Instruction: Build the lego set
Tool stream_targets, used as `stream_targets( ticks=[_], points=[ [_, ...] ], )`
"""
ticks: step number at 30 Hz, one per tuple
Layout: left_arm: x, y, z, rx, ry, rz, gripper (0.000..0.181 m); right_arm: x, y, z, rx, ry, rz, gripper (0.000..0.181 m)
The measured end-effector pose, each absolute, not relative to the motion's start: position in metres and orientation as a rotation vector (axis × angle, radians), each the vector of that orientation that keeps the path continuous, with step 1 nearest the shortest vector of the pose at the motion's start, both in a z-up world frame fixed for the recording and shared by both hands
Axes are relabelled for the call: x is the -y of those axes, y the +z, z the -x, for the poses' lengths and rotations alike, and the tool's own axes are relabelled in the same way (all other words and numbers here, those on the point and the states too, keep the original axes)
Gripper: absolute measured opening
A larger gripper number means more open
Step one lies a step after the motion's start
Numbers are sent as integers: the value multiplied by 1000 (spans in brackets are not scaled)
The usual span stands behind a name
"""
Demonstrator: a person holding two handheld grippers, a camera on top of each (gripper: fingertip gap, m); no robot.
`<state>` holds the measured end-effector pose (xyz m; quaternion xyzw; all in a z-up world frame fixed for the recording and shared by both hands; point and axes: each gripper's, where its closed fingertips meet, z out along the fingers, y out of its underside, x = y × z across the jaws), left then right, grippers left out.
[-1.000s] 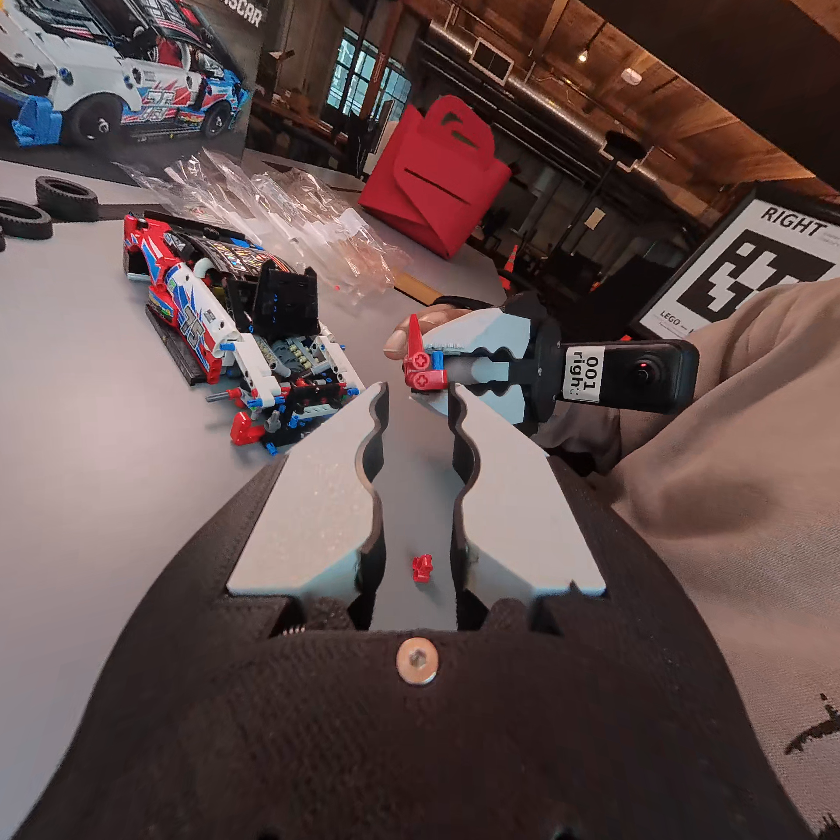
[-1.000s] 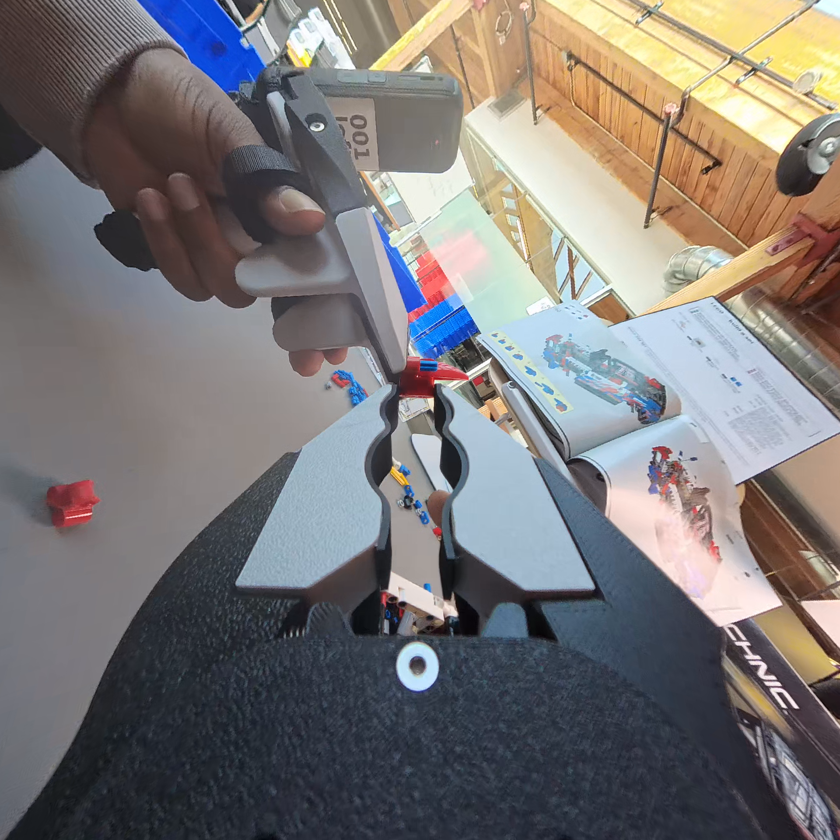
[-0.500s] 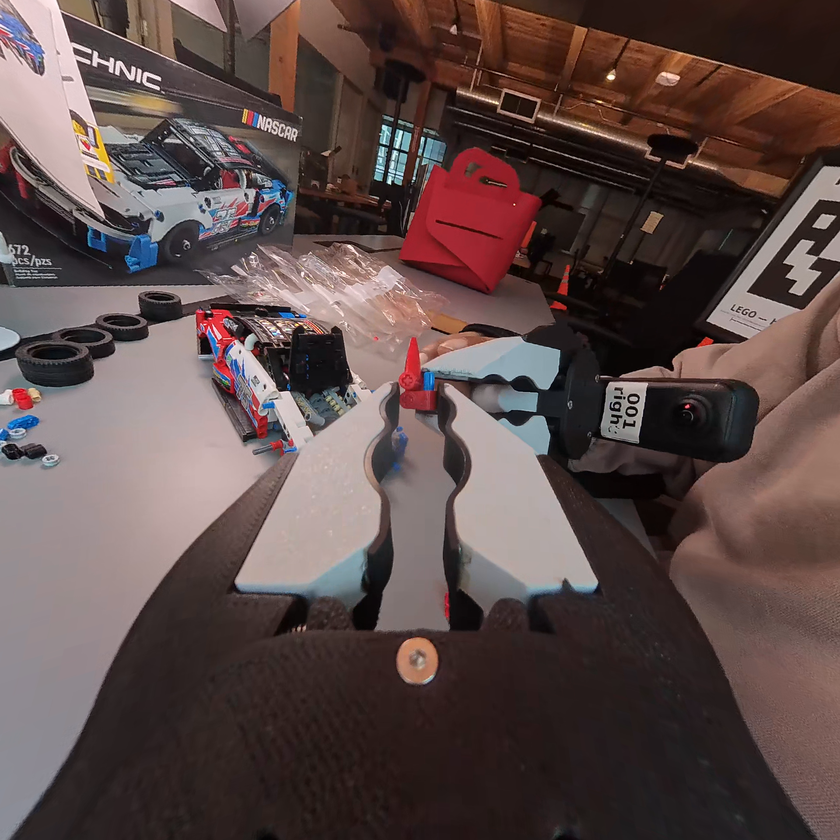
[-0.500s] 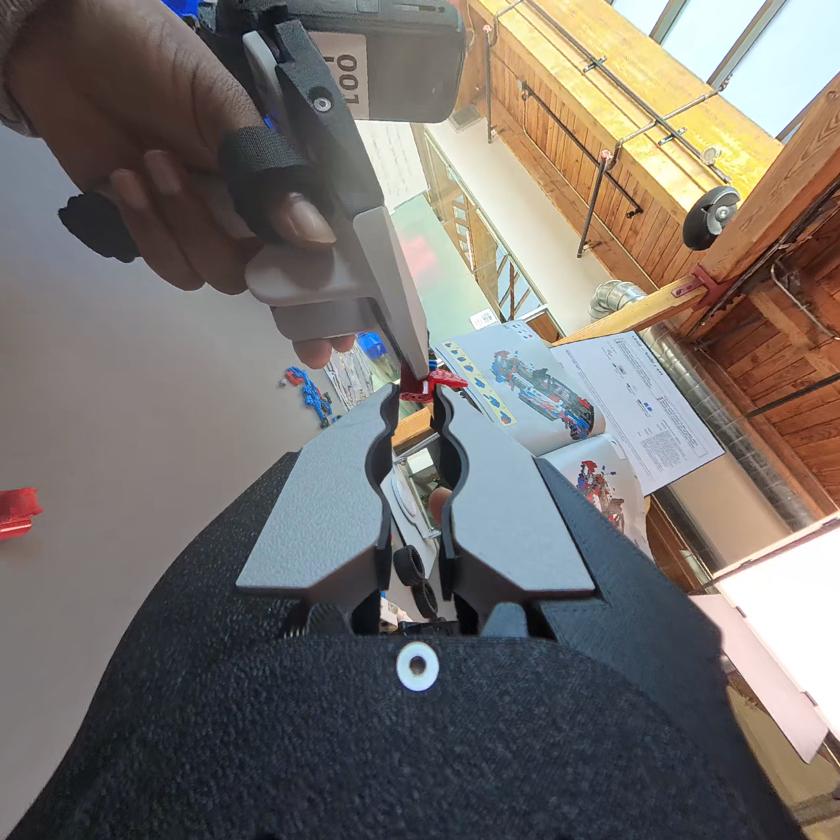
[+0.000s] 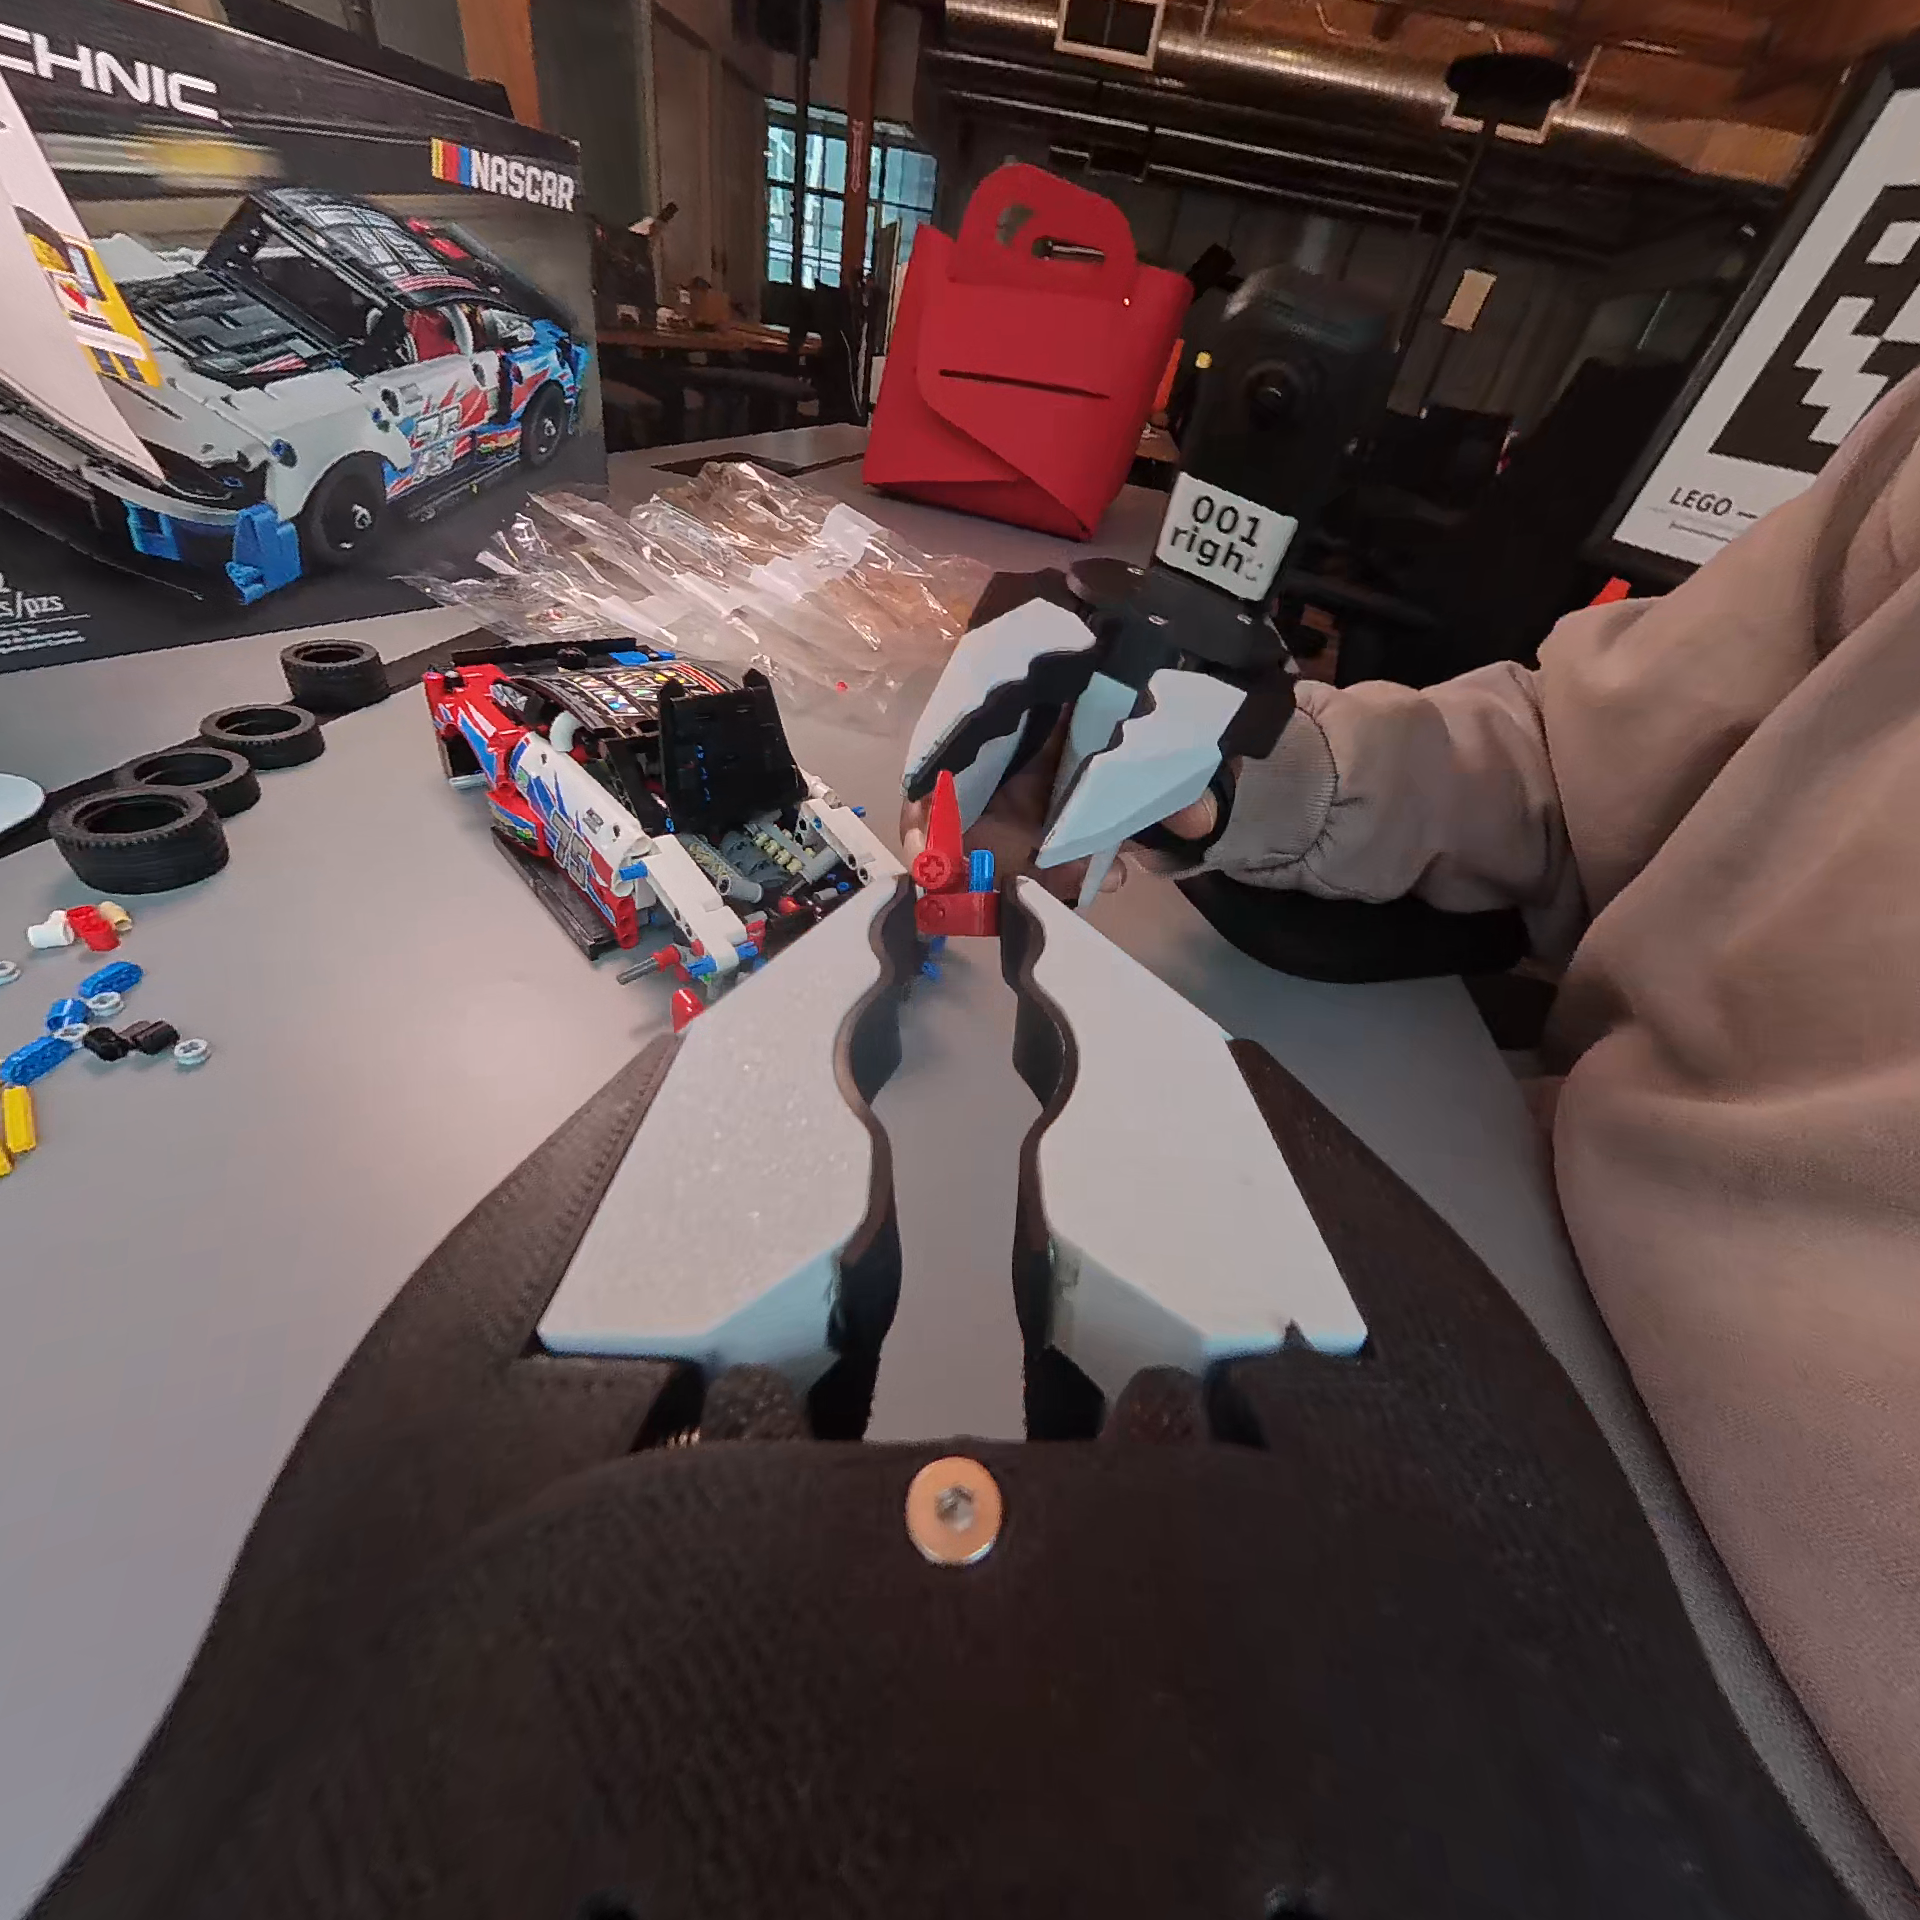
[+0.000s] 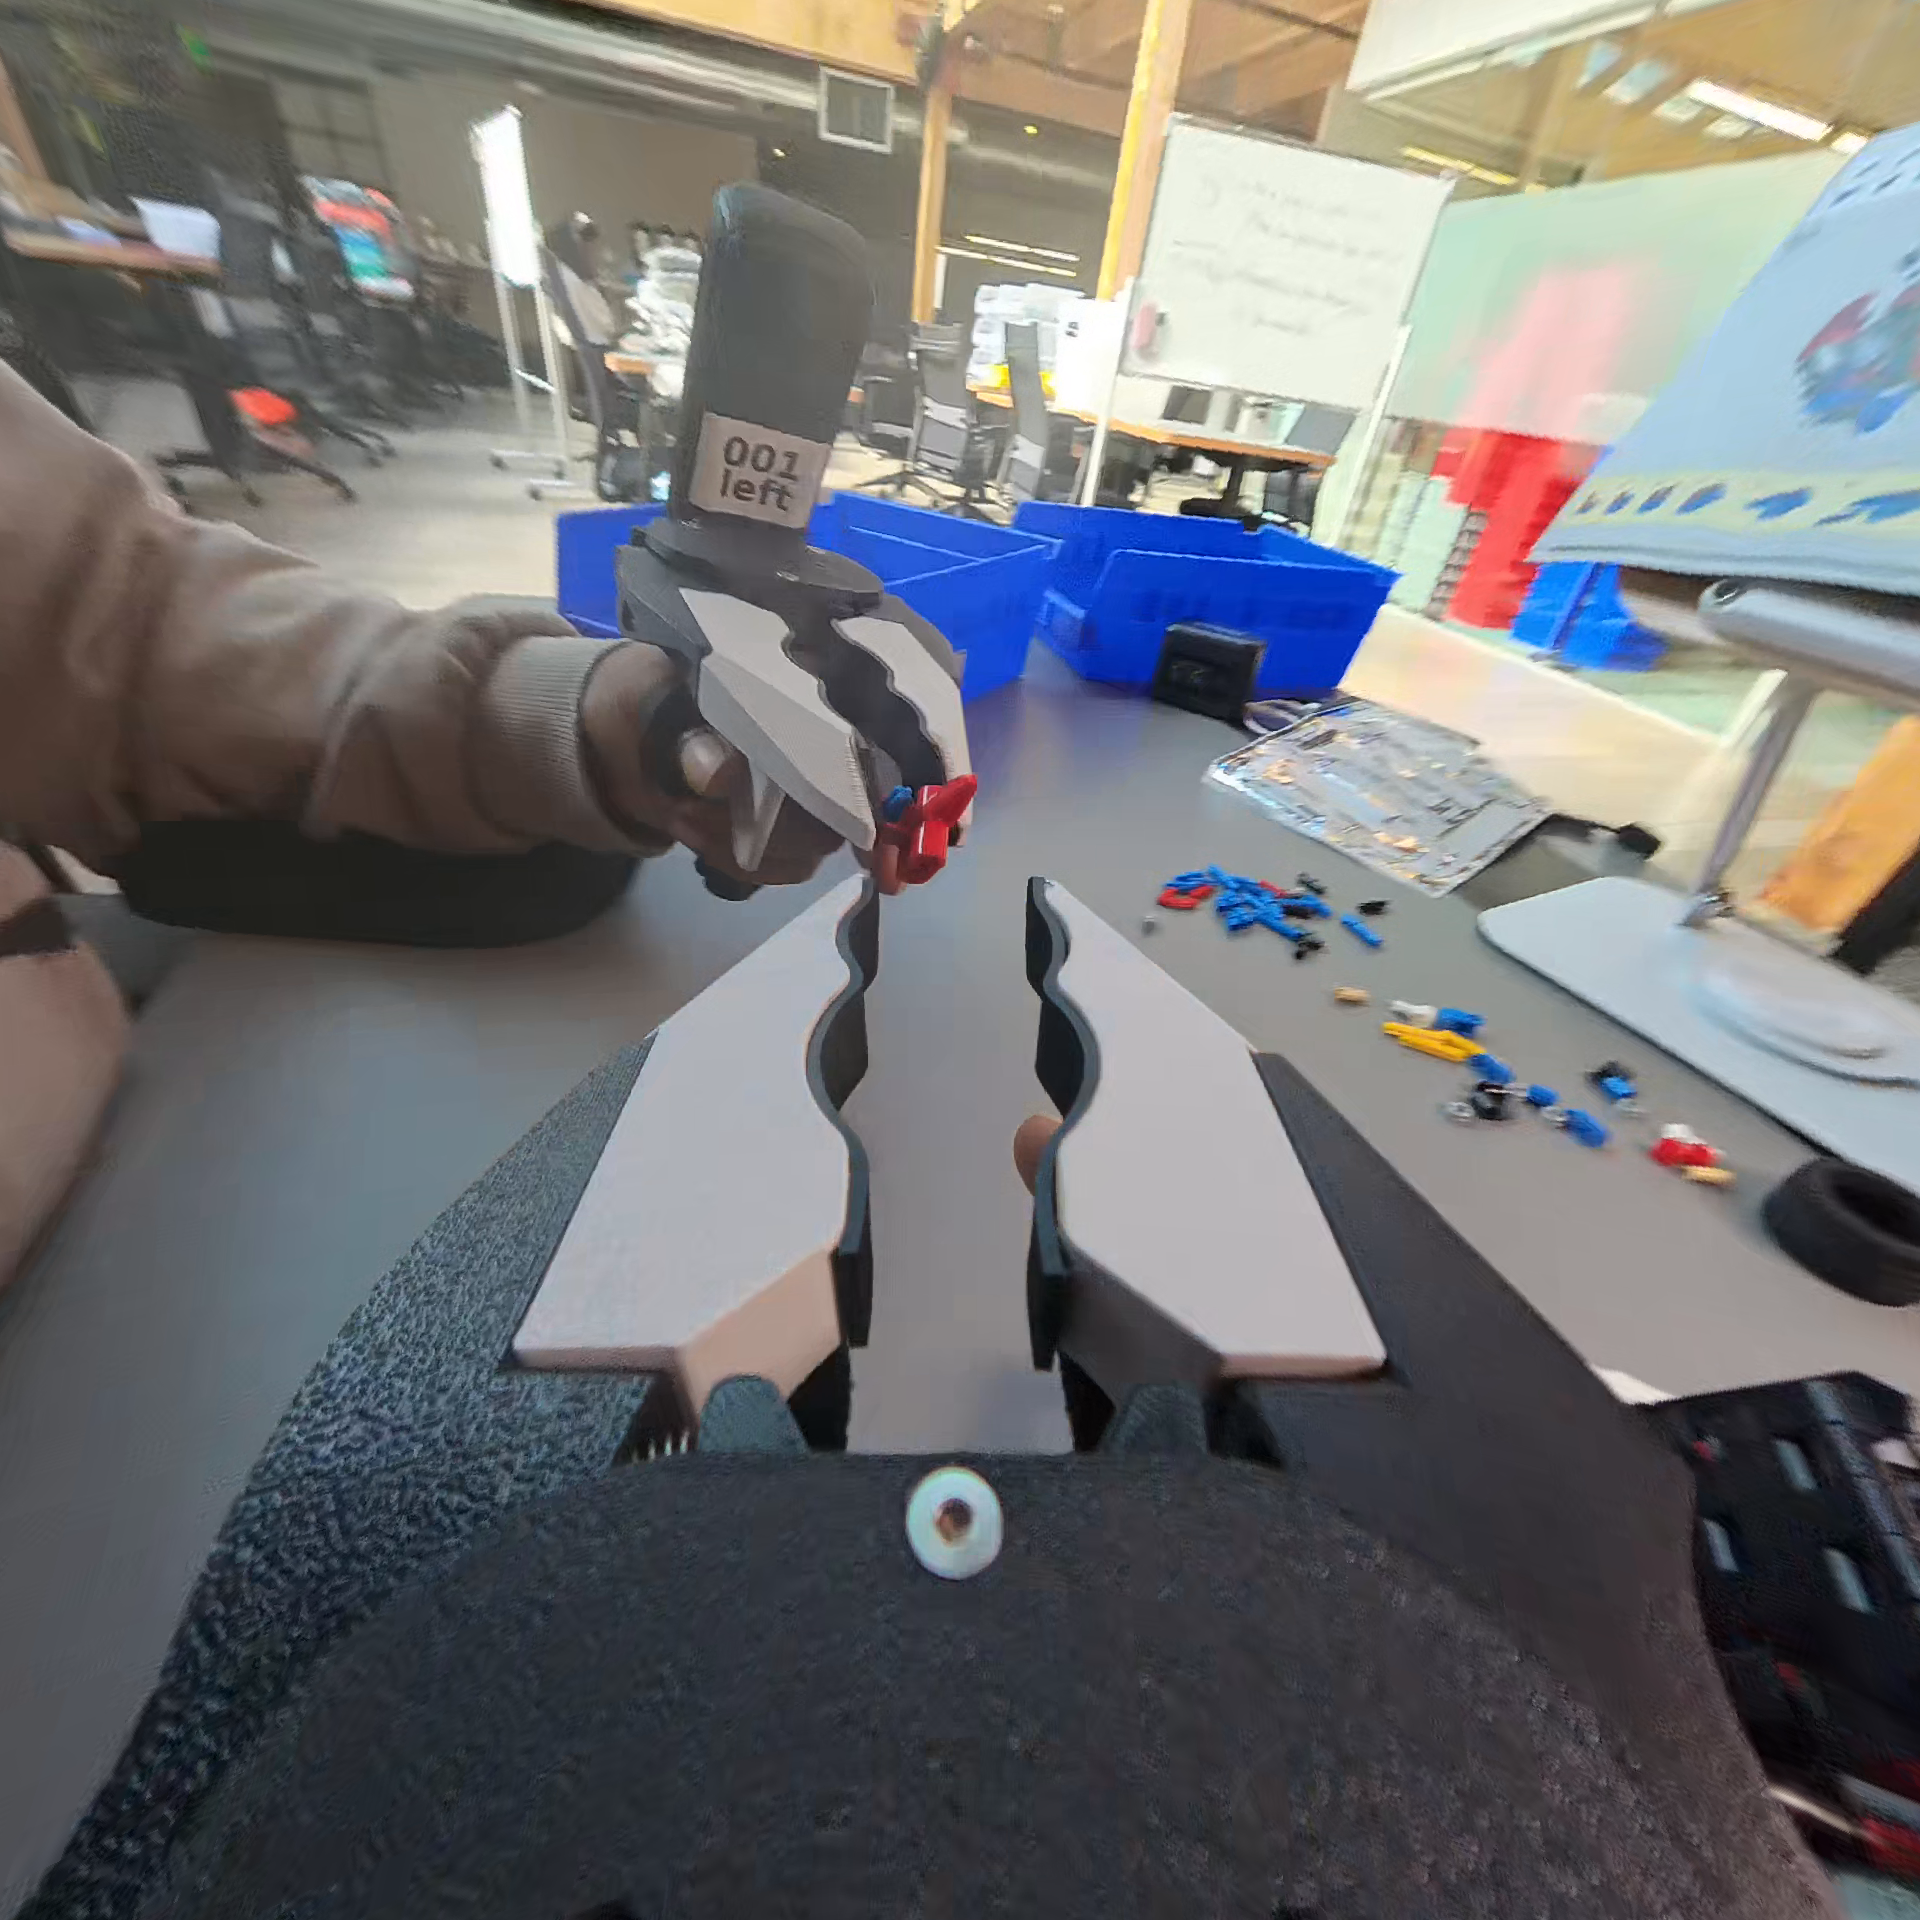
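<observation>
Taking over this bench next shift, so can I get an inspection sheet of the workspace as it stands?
Surface: grey table, mostly bare near the person.
Job's things: part-built Lego car; four loose tyres; small loose pieces scattered; set box standing behind.
Clutter: empty clear bags; red felt bag; blue bins.
Grippers: left tongs shut on a red piece, held above the table; right tongs open, empty, close beside it.
Cables: nothing seen.
Surroundings: open workshop, desks, chairs, whiteboard.
</observation>
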<state>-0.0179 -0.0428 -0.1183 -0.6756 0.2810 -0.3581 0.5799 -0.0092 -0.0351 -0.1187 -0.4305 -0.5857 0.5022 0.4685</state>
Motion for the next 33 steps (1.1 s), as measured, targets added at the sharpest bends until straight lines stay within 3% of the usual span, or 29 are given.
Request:
stream_targets(
  ticks=[9,33],
  points=[
    [57,-128,-1,-781,-896,1580,14,59,-131,10,1523,1450,1095,5],
    [45,-118,11,-555,-1073,1553,14,44,-116,18,1347,1582,1142,4]
  ],
)
